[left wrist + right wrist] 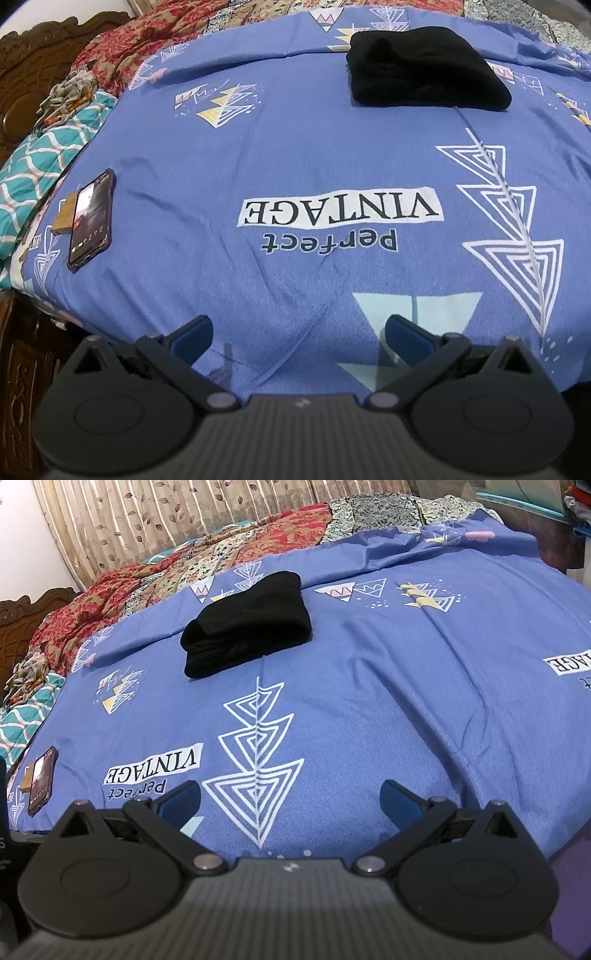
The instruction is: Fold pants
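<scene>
Both of your tools hang over the near edge of the bed: the left hand-held gripper (297, 332) and the right hand-held gripper (291, 799) each have their blue fingers spread wide with nothing between them. The black pants (424, 70) lie well apart from both, toward the far side of the blue bedsheet (295, 155), already gathered into a compact, layered bundle. Folding looks finished or nearly so. If anything remains, you would need to reach far across and square up the loose left end seen from the right wrist. A phone (90, 219) rests near the sheet's left edge. Patterned quilts (192, 568) bunch up beyond, with a curtain (166, 513) behind and a carved wooden headboard (22, 77) at the left.
</scene>
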A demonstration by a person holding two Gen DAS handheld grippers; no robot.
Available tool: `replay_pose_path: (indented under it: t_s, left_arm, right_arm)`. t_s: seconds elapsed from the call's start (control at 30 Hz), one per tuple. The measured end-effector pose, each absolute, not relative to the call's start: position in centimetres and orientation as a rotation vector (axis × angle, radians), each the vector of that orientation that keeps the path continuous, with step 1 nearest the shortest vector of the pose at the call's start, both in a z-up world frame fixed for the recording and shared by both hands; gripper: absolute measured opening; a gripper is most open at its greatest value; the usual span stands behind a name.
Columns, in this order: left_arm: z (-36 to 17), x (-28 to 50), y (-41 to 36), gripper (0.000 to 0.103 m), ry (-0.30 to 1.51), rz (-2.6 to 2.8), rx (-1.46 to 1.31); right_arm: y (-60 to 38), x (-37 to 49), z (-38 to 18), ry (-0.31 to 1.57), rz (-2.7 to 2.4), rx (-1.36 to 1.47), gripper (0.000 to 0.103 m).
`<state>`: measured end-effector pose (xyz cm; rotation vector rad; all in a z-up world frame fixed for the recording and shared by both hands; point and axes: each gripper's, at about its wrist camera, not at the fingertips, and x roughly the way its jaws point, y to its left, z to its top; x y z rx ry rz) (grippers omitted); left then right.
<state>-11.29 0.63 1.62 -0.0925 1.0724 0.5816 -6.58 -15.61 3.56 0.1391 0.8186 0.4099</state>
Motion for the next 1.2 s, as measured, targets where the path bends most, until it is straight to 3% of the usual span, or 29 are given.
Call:
replay_pose_path:
  t_s: [1.2]
  left_arm:
    - [0.68, -10.89, 0.36, 0.103, 1.125, 0.555, -0.115]
  right_arm:
    - [-16.08, -6.31, 3.27, 0.830, 0.408, 0.145, 0.103]
